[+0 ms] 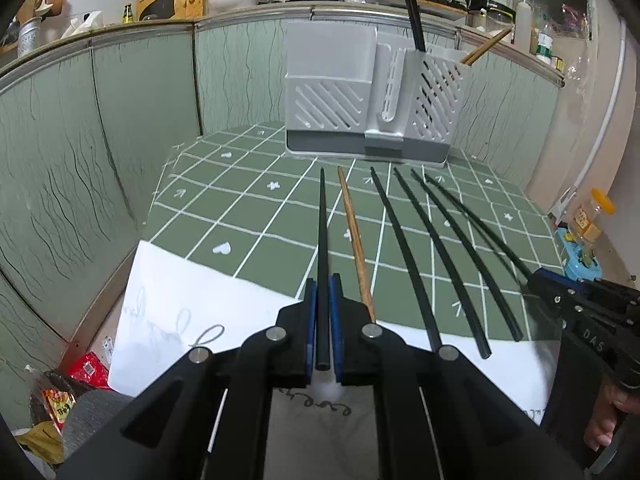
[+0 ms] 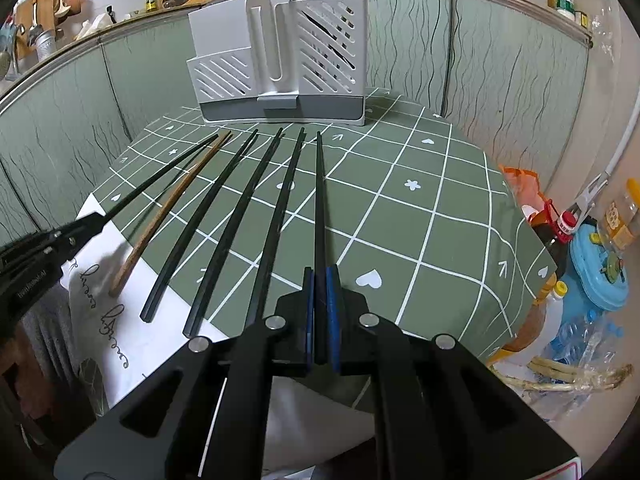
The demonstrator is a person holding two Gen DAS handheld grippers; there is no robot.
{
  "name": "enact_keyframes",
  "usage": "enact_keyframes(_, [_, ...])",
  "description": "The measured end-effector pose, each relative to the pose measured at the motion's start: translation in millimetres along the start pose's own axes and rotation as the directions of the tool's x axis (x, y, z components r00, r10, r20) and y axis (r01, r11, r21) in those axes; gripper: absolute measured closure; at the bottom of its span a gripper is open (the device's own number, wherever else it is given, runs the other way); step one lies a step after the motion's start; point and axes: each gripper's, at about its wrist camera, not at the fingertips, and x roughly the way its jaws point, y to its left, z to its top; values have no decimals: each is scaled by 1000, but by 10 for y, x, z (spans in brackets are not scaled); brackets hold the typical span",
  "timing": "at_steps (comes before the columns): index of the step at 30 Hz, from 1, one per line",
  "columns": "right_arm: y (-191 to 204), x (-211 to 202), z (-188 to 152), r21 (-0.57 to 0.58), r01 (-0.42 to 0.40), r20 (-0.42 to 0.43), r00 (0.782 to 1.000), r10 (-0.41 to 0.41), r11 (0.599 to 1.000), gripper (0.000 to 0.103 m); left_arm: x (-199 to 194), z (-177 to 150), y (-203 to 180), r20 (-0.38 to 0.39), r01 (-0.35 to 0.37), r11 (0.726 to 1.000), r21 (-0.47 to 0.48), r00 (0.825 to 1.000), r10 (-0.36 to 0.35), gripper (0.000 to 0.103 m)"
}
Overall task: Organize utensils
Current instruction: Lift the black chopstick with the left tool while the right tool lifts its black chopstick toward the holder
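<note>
Now each gripper pinches one black chopstick by its thick end, tip toward twelve o'clock, likely for dropping into the holder [image 1: 372, 96]: left gripper [image 1: 322, 292], right gripper [image 2: 320, 280]; others lie between.

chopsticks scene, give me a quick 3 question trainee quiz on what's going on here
1. True or false: each gripper is shut on a black chopstick.
2. How many brown chopsticks lie on the table? A) one B) two C) three
3. Which holder compartment already has chopsticks standing in it?

Key:
1. True: the left gripper clamps one black chopstick, the right gripper another.
2. A: one brown chopstick.
3. The tall slotted compartment on the right of the holder, seen from the grippers.
</note>
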Motion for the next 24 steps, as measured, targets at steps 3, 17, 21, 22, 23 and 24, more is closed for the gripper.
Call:
enact_keyframes(3, [-8,-44,25,-2,-3,9,1000,3,1000,97,-37,41,11,8,5,1000,-2,1000,-5,95])
enact_keyframes(17, [-64,-324,338,-24,-36,49,998,37,999,97,-178,337,84,30,38,999,0,999,-38,95])
enact_keyframes(21, [-87,-381,437,-30,-46,53,997,48,998,97,-240,449,103,46,43,999,13,998,-43,95])
enact_keyframes(22, [-94,-398,464,-28,-49,54,997,51,998,97,-249,470,110,47,45,999,14,998,-46,95])
enact_keyframes(23, [-100,-418,488,-27,-51,58,997,52,998,97,-264,504,118,48,51,999,15,998,-51,95])
enact_keyframes(24, [-103,-443,520,-30,-51,62,997,53,998,97,-279,538,125,50,54,998,18,997,-55,95])
